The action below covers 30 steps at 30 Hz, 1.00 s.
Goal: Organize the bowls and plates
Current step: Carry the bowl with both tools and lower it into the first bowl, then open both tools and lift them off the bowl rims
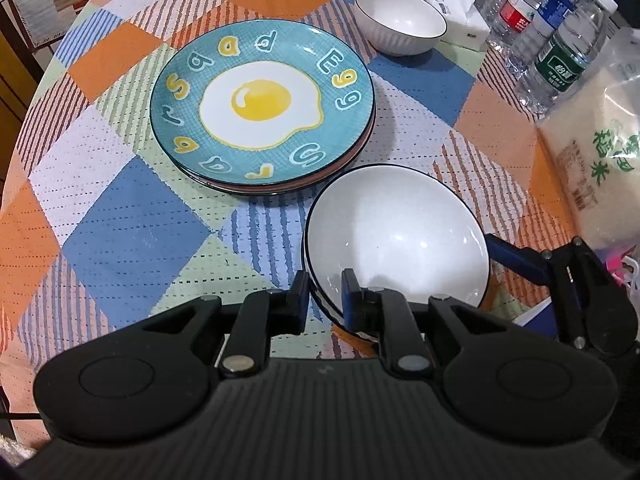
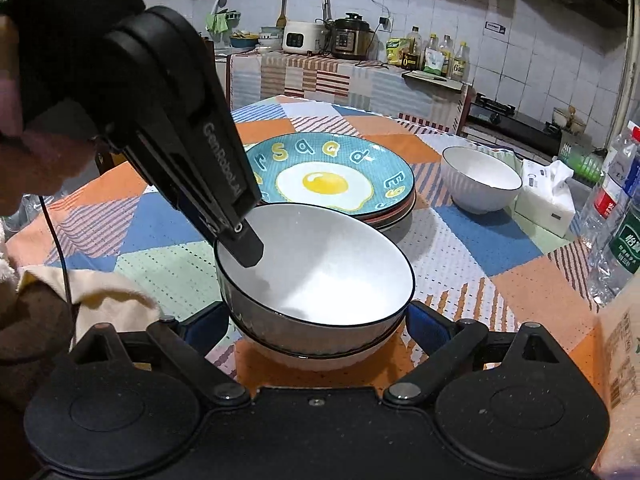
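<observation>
Three white bowls with thin dark rims are in sight: two are nested, the upper bowl (image 1: 400,236) (image 2: 320,264) sitting tilted inside the lower bowl (image 2: 316,354), and a third bowl (image 1: 400,20) (image 2: 480,180) stands alone farther back on the worktop (image 1: 120,220) (image 2: 500,248), which wears a patchwork cloth of orange, blue, green and striped squares. One plate stack (image 1: 262,108) (image 2: 332,178) lies just beyond the nested pair, its top plate teal with a fried-egg picture and letters around the rim; edges of at least two more plates show beneath it, the exact number unclear. The left claw (image 1: 326,298) (image 2: 248,248) straddles the near rim of the upper bowl, one pad inside and one outside, with a small gap showing at the outer pad, so it does not look clamped. The right claw (image 2: 316,330) (image 1: 516,258) has its jaws spread wide at either side of the nested bowls; whether the pads touch them I cannot tell. Beside the lone bowl stands one tissue box (image 1: 452,4) (image 2: 548,200), and next to it a cluster of about four clear water bottles (image 1: 560,40) (image 2: 616,216). One bag of rice (image 1: 600,152) leans at the right edge, close to the right claw.
</observation>
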Each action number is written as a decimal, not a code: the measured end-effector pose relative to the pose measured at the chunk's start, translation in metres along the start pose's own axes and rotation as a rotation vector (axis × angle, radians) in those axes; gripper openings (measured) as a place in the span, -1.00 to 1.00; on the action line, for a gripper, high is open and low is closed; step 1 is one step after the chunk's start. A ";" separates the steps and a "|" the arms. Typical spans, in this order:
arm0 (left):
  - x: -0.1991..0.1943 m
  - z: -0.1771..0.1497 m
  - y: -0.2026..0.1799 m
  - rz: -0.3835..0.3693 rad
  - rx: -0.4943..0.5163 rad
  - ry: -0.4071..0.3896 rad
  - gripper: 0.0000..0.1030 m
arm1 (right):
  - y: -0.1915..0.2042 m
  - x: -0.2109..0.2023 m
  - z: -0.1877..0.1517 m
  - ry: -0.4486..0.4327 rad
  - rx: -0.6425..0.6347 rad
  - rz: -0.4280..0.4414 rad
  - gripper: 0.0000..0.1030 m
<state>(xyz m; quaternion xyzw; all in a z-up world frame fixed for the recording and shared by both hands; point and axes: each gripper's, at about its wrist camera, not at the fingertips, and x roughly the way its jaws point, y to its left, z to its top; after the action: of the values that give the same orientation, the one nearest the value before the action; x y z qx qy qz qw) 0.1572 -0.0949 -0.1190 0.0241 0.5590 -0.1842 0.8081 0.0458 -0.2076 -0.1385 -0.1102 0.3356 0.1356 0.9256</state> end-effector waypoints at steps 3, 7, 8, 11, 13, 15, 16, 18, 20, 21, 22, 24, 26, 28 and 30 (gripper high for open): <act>-0.002 0.000 0.001 -0.010 -0.008 -0.001 -0.72 | -0.002 -0.002 0.000 -0.004 -0.001 0.006 0.89; -0.014 0.004 0.007 -0.046 -0.038 -0.021 -0.72 | -0.007 -0.010 0.002 -0.017 -0.008 0.019 0.89; -0.018 0.006 0.009 -0.055 -0.045 -0.029 -0.71 | -0.011 -0.012 0.002 -0.016 -0.003 0.034 0.89; -0.030 0.011 0.015 -0.083 -0.070 -0.054 -0.69 | -0.019 -0.018 0.006 -0.026 0.017 0.064 0.89; -0.036 0.017 0.016 -0.098 -0.077 -0.068 -0.68 | -0.025 -0.023 0.010 -0.035 0.027 0.081 0.89; -0.041 0.024 0.016 -0.104 -0.074 -0.079 -0.66 | -0.032 -0.030 0.017 -0.054 0.029 0.066 0.89; -0.043 0.028 0.015 -0.107 -0.070 -0.085 -0.66 | -0.035 -0.032 0.020 -0.060 0.028 0.063 0.89; -0.047 0.035 0.014 -0.117 -0.066 -0.096 -0.65 | -0.044 -0.037 0.029 -0.074 0.030 0.058 0.89; -0.049 0.044 0.013 -0.133 -0.062 -0.102 -0.64 | -0.054 -0.042 0.040 -0.093 0.042 0.043 0.89; -0.049 0.049 0.012 -0.139 -0.059 -0.105 -0.64 | -0.060 -0.044 0.046 -0.108 0.054 0.040 0.89; -0.050 0.055 0.011 -0.140 -0.056 -0.108 -0.63 | -0.067 -0.046 0.053 -0.125 0.070 0.040 0.89; -0.051 0.065 0.007 -0.127 -0.042 -0.114 -0.63 | -0.082 -0.044 0.066 -0.146 0.107 0.041 0.89; -0.055 0.075 0.001 -0.105 -0.017 -0.115 -0.63 | -0.096 -0.040 0.079 -0.149 0.140 0.049 0.89; -0.058 0.084 -0.004 -0.105 0.014 -0.101 -0.63 | -0.112 -0.034 0.094 -0.138 0.179 0.059 0.89; -0.060 0.095 -0.007 -0.097 0.046 -0.082 -0.62 | -0.131 -0.027 0.111 -0.109 0.238 0.073 0.89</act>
<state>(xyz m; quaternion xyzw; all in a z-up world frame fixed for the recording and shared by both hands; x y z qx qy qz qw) 0.2220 -0.1084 -0.0279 0.0078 0.5214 -0.2367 0.8198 0.1341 -0.3026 -0.0227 0.0204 0.3023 0.1342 0.9435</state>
